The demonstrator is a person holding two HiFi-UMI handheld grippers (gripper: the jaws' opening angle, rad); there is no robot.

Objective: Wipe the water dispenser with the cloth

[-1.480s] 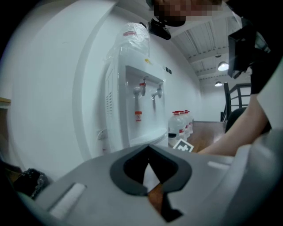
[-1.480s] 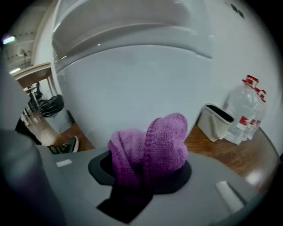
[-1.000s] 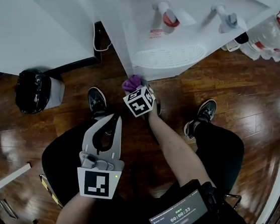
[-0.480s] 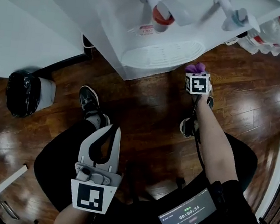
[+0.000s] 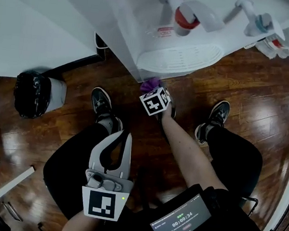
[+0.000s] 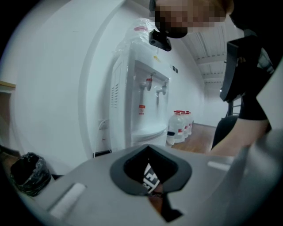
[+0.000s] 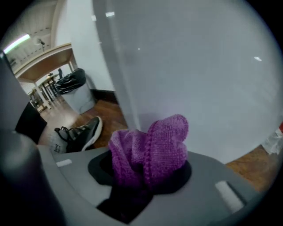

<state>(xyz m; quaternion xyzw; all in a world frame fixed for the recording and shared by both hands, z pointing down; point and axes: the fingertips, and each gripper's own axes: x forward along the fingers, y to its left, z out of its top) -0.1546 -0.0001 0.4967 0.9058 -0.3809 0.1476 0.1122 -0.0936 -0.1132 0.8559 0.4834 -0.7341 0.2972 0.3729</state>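
One purple cloth [image 7: 150,148] sits bunched in the right claw [image 5: 151,88], gripped firmly and held low at the single water dispenser's [image 6: 128,106] white front. Wiping looks under way down there, while its two taps, red tap [image 5: 185,15] and blue tap [image 5: 260,22], probably remain to be done. The left claw [image 5: 122,136] rests over the lap, pinched together and empty.

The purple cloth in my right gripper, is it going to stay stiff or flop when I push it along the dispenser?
Probably floppy: the purple cloth bulges in soft knitted folds out of the right gripper. It looks light, standing up unsupported. Pressed on the water dispenser, it should squash flat and drag rather than slip.
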